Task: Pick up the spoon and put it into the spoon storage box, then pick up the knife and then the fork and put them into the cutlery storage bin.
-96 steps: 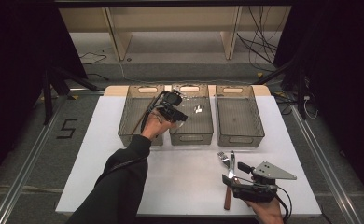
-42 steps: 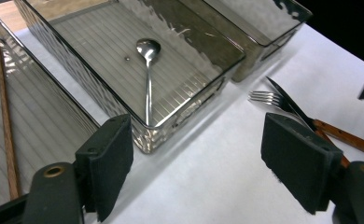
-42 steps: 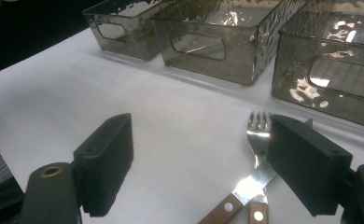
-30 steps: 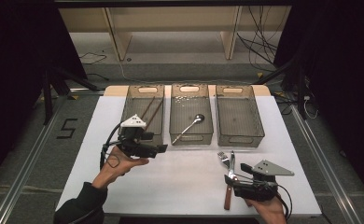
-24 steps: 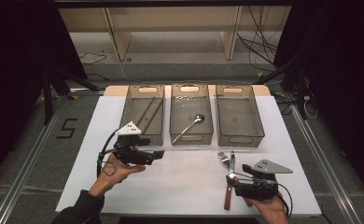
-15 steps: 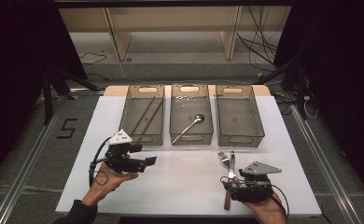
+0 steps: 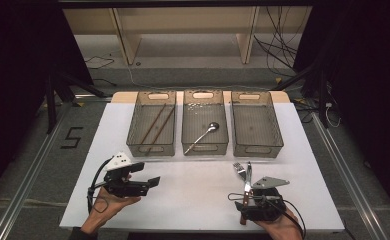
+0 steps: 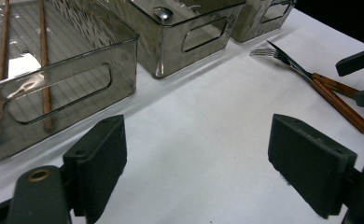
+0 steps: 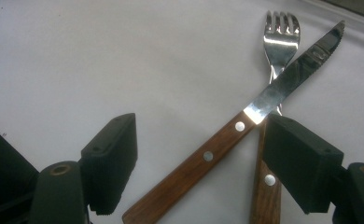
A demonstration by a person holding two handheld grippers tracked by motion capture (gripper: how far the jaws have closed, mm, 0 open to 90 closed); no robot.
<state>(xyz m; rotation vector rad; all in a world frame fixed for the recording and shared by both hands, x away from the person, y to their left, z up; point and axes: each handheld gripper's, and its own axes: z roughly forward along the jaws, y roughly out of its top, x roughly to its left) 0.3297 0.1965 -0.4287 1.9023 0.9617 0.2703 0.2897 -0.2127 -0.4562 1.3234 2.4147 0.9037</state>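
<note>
White table (image 7: 193,200), dark room. Left gripper (image 8: 196,170), right gripper (image 9: 201,168): fingers spread wide, holding nothing.

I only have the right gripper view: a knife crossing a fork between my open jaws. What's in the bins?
Observer: Chopsticks lie in the left bin, a spoon in the middle bin.
Operator: And the third bin?
Observer: The right bin holds nothing I can make out.
Operator: Where is the left gripper?
Observer: The left gripper is open near the table's front left, holding nothing.
</note>
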